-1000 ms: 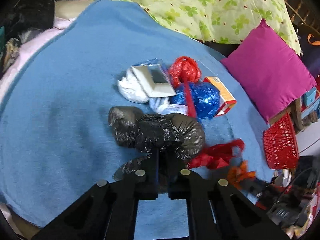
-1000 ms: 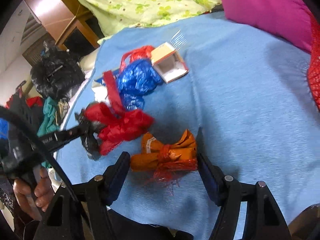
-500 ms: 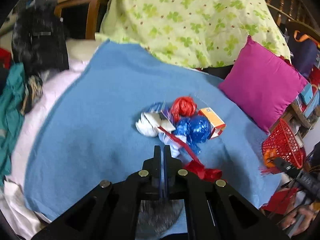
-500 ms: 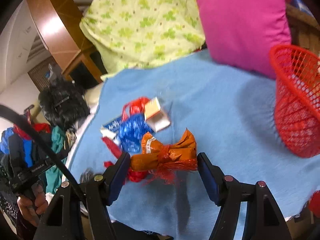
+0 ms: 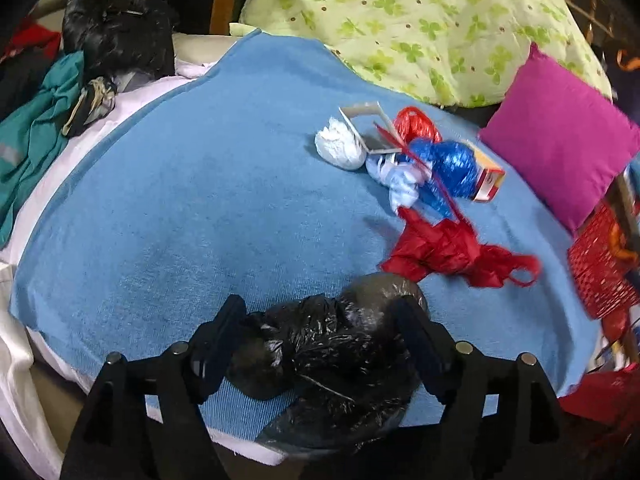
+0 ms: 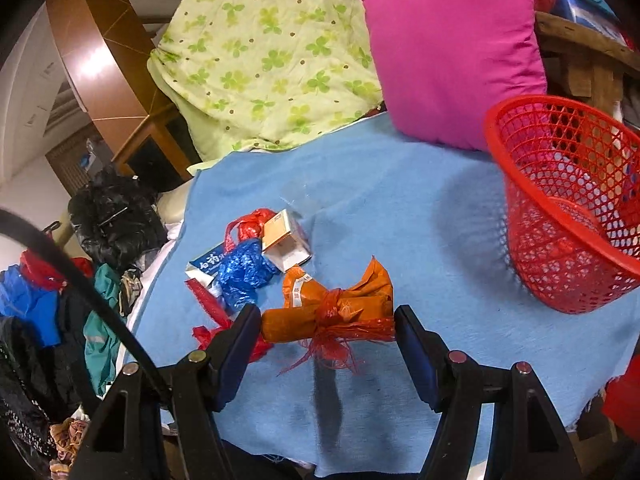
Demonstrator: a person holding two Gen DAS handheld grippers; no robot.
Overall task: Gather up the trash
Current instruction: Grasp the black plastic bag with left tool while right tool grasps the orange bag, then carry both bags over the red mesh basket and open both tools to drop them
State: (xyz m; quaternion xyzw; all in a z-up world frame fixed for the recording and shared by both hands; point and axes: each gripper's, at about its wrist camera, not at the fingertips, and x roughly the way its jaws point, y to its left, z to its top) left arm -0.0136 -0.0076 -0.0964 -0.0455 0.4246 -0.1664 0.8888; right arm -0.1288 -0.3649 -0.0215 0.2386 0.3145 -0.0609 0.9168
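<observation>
setting: a bed covered by a light blue terry blanket (image 5: 200, 208), with a green clover-print quilt (image 5: 420, 20) and a magenta square cushion (image 6: 452, 48) at its far side.
left gripper (image 5: 320, 322): fingers spread wide around a crumpled black plastic bag (image 5: 332, 352) lying at the near blanket edge; whether the pads touch it cannot be told.
right gripper (image 6: 324, 322): fingers pinching an orange wrapper bundle tied with red netting (image 6: 332, 312) by its two ends, lifted above the blanket.
receptacle: a red plastic mesh basket (image 6: 560, 216) stands at the right edge of the bed, just beside the cushion; judged the destination, so the bundle is carried toward it.
remaining trash: a crumpled red plastic bag (image 5: 448, 252), a shiny blue plastic bag (image 5: 452, 168), a white crumpled wad (image 5: 340, 148) and an orange-and-white carton (image 5: 488, 176) sit clustered mid-blanket.
writing: a blue-and-white packet (image 6: 208, 264) bears white characters, too small to read surely.
</observation>
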